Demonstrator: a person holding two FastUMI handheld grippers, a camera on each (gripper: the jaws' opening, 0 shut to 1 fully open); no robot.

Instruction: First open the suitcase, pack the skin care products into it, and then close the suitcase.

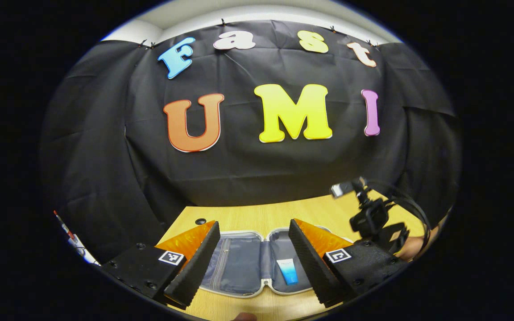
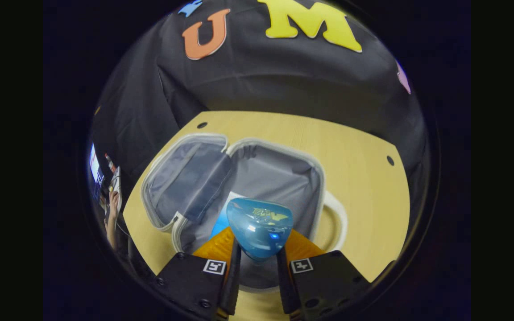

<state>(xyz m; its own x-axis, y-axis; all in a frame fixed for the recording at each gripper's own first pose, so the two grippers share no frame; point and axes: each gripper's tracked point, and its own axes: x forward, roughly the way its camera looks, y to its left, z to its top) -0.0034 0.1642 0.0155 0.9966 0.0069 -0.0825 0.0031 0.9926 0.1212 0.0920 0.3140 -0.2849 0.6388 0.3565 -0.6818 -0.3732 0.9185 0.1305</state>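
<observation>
Fingers [image 2: 234, 267] clamping blue bottle [image 2: 259, 232], hiding tube [image 2: 221, 221] beneath

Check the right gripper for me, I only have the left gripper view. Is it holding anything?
Observer: Yes. The right gripper is shut on a blue bottle.
Operator: Where is it relative to the case?
Observer: Over the open suitcase, at the half that has the tube in it. I cannot tell if bottle and tube touch.
Operator: Anything near that edge?
Observer: A pale handle sticks out of that half's outer side.
</observation>
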